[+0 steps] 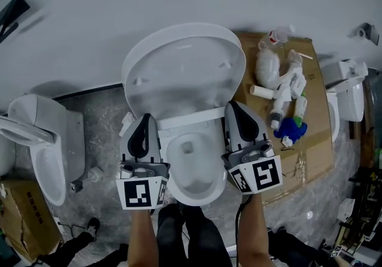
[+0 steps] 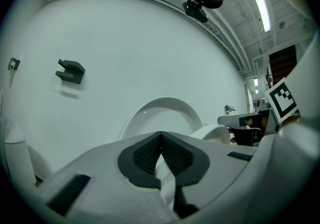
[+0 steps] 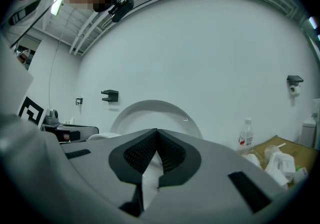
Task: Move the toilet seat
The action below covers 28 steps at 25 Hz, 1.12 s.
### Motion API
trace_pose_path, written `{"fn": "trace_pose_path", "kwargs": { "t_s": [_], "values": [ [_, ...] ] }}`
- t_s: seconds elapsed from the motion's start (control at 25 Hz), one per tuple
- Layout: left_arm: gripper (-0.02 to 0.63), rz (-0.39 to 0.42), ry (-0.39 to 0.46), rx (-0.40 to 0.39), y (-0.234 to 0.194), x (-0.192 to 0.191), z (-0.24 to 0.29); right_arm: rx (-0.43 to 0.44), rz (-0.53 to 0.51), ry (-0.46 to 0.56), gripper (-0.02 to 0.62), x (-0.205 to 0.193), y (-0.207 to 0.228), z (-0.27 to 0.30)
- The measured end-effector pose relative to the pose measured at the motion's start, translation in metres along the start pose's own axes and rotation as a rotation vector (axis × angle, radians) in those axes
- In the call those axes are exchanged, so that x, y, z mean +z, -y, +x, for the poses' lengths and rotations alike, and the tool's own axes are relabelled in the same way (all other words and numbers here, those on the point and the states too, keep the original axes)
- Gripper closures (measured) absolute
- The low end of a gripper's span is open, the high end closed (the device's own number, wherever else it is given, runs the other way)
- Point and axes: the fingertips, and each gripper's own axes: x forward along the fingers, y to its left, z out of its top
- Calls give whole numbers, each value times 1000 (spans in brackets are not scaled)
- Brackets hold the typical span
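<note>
A white toilet stands against the wall in the head view. Its lid is raised and leans back, showing its underside. The open bowl lies below it; I cannot tell the seat ring apart from the rim. My left gripper hangs over the bowl's left rim, shut with nothing in it. My right gripper is over the right rim near the hinge, also shut and empty. In the left gripper view the left gripper points at the raised lid. The right gripper faces the same lid.
A second toilet stands at the left and a third toilet at the far right. Flattened cardboard on the right carries bottles and a blue item. A cardboard box sits at the lower left. A black wall bracket is mounted left of the lid.
</note>
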Motion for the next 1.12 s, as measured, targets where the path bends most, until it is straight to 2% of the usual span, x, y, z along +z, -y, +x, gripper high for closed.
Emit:
{"fn": "trace_pose_path", "kwargs": {
  "t_s": [1.12],
  "values": [
    [596,27,29,-4,-19,3,38,17,-33,-1,581,3,13,48]
  ]
}}
